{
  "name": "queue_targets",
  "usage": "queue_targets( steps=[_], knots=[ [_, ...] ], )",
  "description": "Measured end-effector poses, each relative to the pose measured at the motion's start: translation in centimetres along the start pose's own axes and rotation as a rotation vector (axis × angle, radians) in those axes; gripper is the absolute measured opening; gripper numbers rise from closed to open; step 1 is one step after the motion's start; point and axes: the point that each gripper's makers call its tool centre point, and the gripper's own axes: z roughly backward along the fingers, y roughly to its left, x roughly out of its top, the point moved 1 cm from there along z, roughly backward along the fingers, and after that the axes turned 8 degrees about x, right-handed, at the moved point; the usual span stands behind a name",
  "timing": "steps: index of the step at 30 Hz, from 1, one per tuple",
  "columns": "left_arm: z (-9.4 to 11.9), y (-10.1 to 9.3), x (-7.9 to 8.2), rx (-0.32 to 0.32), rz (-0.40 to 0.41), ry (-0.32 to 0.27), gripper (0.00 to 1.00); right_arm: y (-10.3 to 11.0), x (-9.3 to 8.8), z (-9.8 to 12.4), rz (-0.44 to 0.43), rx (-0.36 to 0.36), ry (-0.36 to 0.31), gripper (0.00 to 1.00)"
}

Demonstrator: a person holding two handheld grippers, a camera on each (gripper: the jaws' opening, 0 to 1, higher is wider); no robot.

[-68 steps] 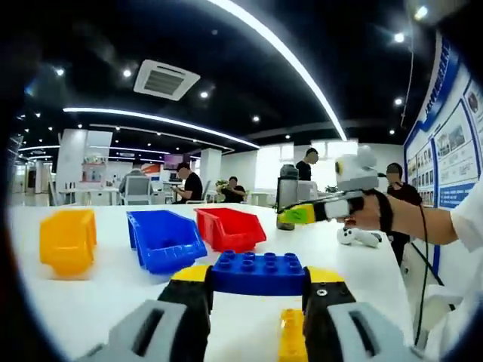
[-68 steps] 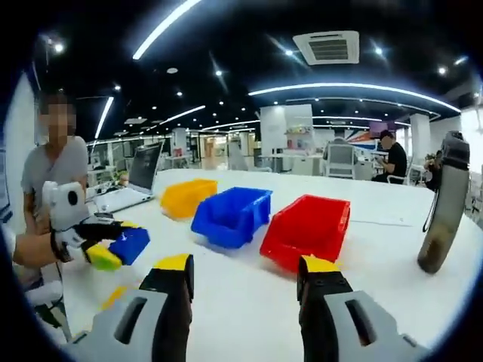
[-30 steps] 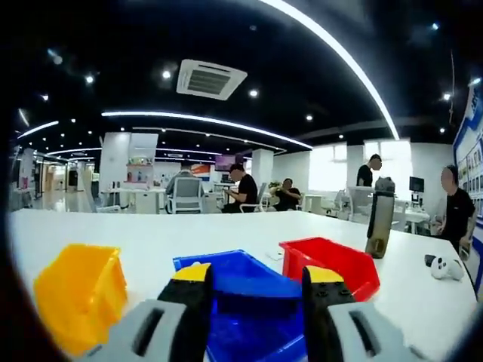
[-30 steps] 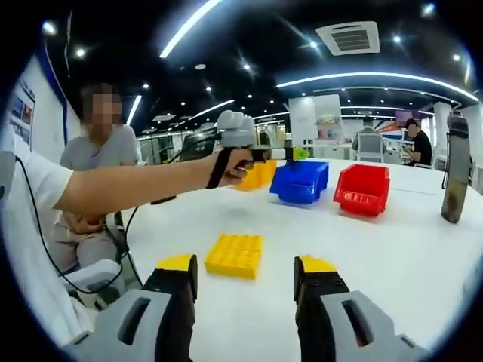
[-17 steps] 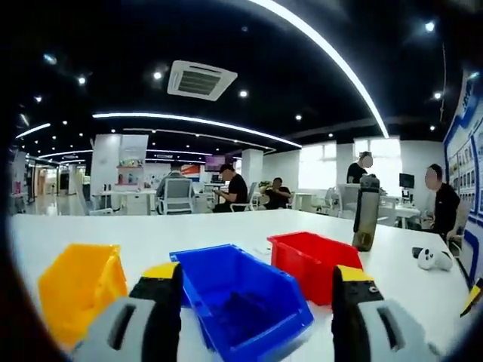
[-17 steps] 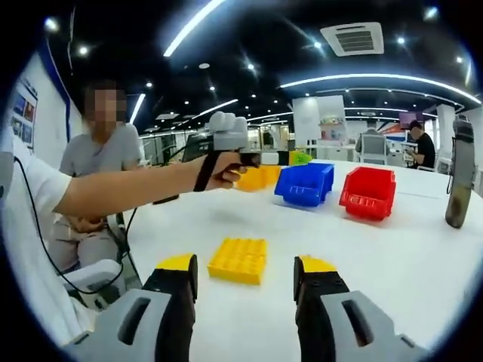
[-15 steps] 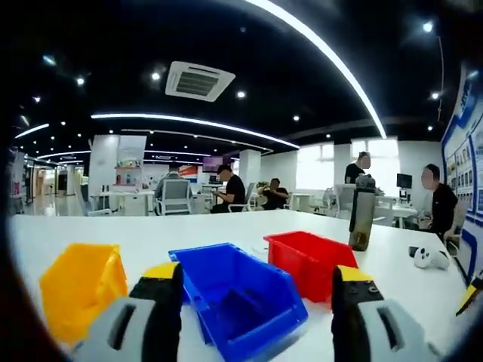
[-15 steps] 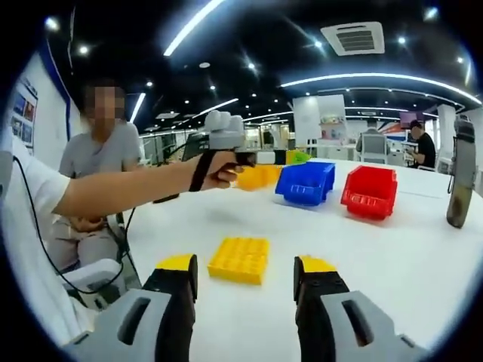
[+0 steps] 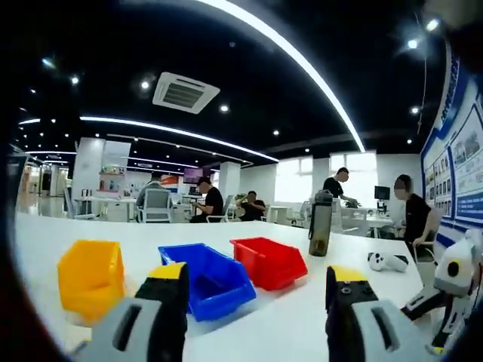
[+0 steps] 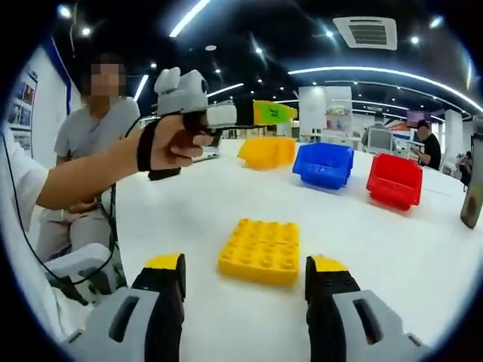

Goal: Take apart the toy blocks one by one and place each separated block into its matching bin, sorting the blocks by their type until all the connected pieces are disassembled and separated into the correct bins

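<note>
1. Ahead of the left tongs [image 9: 256, 283], on the white desk [image 9: 317, 264], three bins stand in a row: a yellow bin [image 9: 92, 275] off to the left, a blue bin [image 9: 205, 275] just beyond the left jaw's tip, and a red bin [image 9: 269, 261] further on between the jaws' lines. Nothing lies between the jaws and the bins.
2. Beyond the red bin a dark water bottle [image 9: 320, 224] stands upright, and to its right a small white panda-like toy [image 9: 388, 262] lies on the desk. Seated people [image 9: 207, 204] and office chairs fill the far background; wall posters at the right carry writing too small to read.
3. The left tongs stand wide apart with nothing between them. At the right edge of the left gripper view a white part of the other tool [image 9: 453, 283] comes in.
4. Just ahead of the right tongs [image 10: 245, 275], between the two jaw tips, a flat yellow studded block [image 10: 261, 250] lies on the desk, clear of both jaws.
5. The right tongs are spread wide and hold nothing.
6. Up and to the left in the right gripper view, the person's hand [image 10: 170, 143] grips the left tool's handle, wrist strap on, forearm level above the desk and pointing toward the bins; its green-tipped jaws look empty.
7. Past the block, the same yellow, blue and red bins sit well apart from it.
8. A seated person in grey [image 10: 90, 136] is behind that arm.
</note>
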Motion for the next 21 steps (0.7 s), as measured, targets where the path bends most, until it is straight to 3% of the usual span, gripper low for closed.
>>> queue_targets(
  steps=[10,16,21],
  knots=[
    [3.3,-2.4,-1.3,-0.053,0.012,-0.004,0.72,-0.7,0.2,-0.3,0.003,-0.030,-0.012,0.63],
    [3.6,-2.5,-1.9,-0.054,0.010,0.005,0.72,-0.6,0.2,-0.4,0.007,-0.034,-0.014,0.57],
    [3.9,-2.8,-1.9,-0.059,0.011,0.003,0.72,-0.5,0.2,-0.3,0.002,-0.041,-0.011,0.46]
  ],
)
